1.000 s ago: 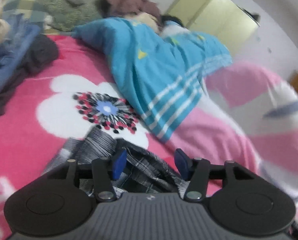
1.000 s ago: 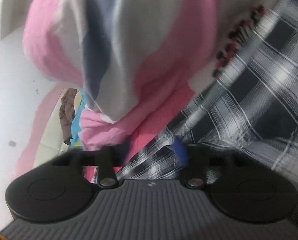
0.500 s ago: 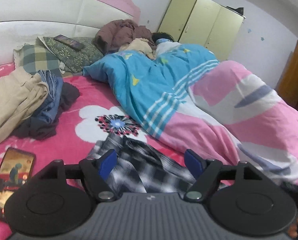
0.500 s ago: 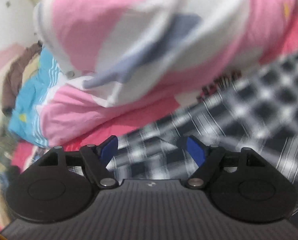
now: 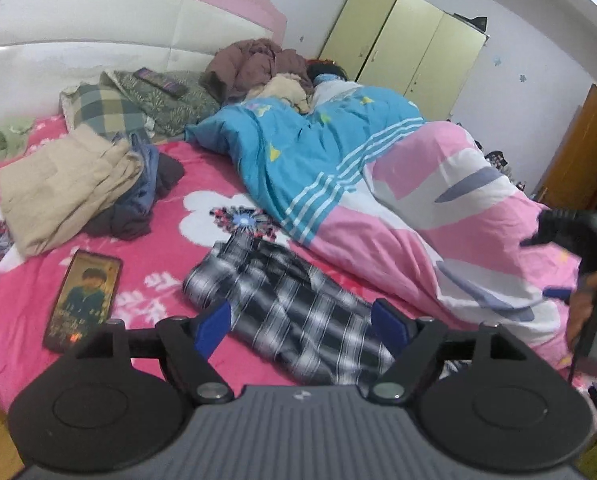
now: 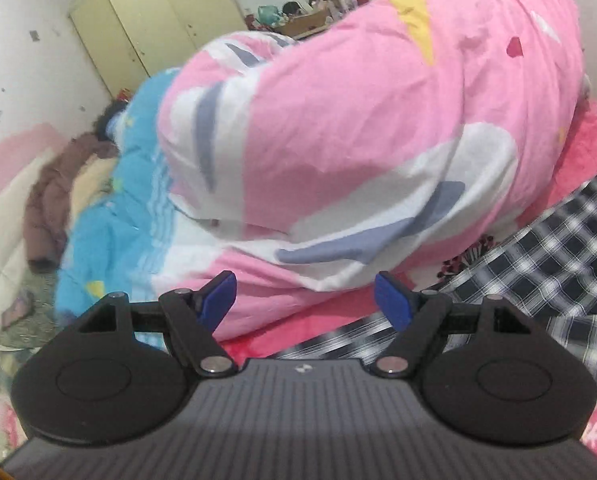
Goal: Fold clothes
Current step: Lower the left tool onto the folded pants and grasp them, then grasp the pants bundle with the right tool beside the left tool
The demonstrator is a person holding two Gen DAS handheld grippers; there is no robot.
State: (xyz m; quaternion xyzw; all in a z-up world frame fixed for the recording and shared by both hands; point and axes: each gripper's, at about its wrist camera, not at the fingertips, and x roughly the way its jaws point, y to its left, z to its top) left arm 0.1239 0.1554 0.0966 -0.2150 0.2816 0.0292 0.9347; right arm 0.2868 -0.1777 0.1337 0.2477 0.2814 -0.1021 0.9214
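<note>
A black-and-white plaid garment [image 5: 294, 304] lies in a long folded strip on the pink flowered bedspread [image 5: 202, 184]. My left gripper [image 5: 303, 325] hovers above its near end, open, nothing between the blue fingertips. In the right wrist view the same plaid garment [image 6: 546, 272] lies at the right on the bed. My right gripper [image 6: 306, 298] is open and empty, raised in front of the pink quilt [image 6: 378, 120]. The right gripper [image 5: 566, 236] shows at the far right of the left wrist view, held in a hand.
A phone [image 5: 84, 300] lies face up left of the plaid garment. A pile of beige, blue and dark clothes [image 5: 82, 188] sits at the left. Someone lies under the blue and pink quilt [image 5: 358, 184] across the bed. Pillows [image 5: 154, 96], headboard and wardrobe [image 5: 410, 48] stand behind.
Both grippers opened, let go of the plaid garment and pulled back and up. The garment now lies flat on the bed.
</note>
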